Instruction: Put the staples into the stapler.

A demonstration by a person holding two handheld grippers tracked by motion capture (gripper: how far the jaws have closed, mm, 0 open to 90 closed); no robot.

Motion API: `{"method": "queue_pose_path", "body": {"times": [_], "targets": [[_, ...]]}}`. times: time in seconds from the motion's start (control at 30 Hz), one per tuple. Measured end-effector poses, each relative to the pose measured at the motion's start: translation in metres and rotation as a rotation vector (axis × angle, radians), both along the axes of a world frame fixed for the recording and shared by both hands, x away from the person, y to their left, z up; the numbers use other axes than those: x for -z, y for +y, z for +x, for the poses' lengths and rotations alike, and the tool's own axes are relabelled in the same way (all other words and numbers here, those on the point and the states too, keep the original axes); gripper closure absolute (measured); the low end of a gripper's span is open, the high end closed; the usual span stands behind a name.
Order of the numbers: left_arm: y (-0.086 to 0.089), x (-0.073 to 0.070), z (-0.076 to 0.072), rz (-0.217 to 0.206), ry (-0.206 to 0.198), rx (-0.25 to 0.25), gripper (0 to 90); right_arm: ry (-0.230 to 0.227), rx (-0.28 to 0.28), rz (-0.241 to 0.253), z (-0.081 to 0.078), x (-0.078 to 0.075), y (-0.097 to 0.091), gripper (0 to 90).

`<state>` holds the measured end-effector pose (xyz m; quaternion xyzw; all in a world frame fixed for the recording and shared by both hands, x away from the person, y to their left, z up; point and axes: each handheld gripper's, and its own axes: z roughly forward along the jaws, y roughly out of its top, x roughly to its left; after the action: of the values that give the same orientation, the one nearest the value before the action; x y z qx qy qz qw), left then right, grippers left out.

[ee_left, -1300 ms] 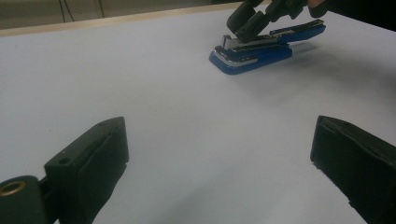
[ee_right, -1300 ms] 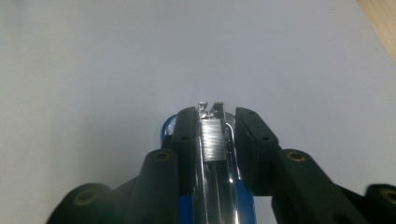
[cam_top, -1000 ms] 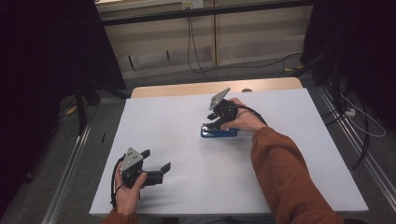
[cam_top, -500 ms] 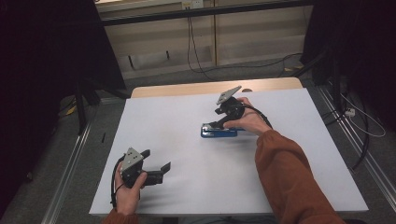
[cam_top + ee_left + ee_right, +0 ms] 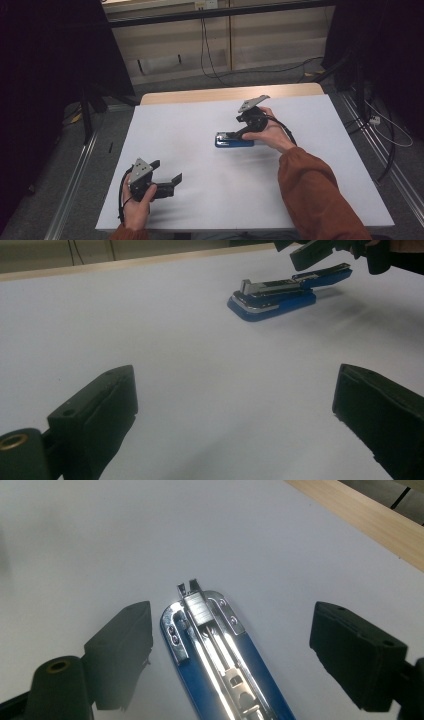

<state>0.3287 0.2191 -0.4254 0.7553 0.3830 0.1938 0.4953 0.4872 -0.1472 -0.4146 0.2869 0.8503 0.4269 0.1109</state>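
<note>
No legible branding is showing on the blue stapler [image 5: 234,141]. The right gripper [image 5: 239,134] is hovering over it, jaws just opened and clear of it. The left gripper [image 5: 172,181] is resting on the white table [image 5: 200,200], jaws spread and empty.

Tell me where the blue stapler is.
In the high view the blue stapler lies right of centre on the white table, under the right tongs, whose open jaws straddle it.

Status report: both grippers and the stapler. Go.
Right gripper open, jaws just widened, straddling the blue stapler, pads clear. Left gripper open, empty, near table edge. Nothing in the way.
</note>
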Motion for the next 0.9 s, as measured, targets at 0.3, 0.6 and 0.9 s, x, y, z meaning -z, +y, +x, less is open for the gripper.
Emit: {"method": "queue_pose_path", "body": {"times": [0.3, 0.6, 0.9], "targets": [[0.0, 0.0, 0.0, 0.002, 0.0, 0.001, 4.5, -0.017, 0.087, 0.013, -0.014, 0.005, -0.01, 10.2], [0.001, 0.0, 0.001, 0.01, 0.005, 0.009, 4.4, -0.006, 0.179, 0.061, -0.03, 0.014, -0.028, 7.6], [0.002, 0.002, 0.001, 0.014, 0.009, -0.007, 3.7, -0.045, 0.279, 0.117, -0.046, 0.014, -0.042, 4.5]]}}
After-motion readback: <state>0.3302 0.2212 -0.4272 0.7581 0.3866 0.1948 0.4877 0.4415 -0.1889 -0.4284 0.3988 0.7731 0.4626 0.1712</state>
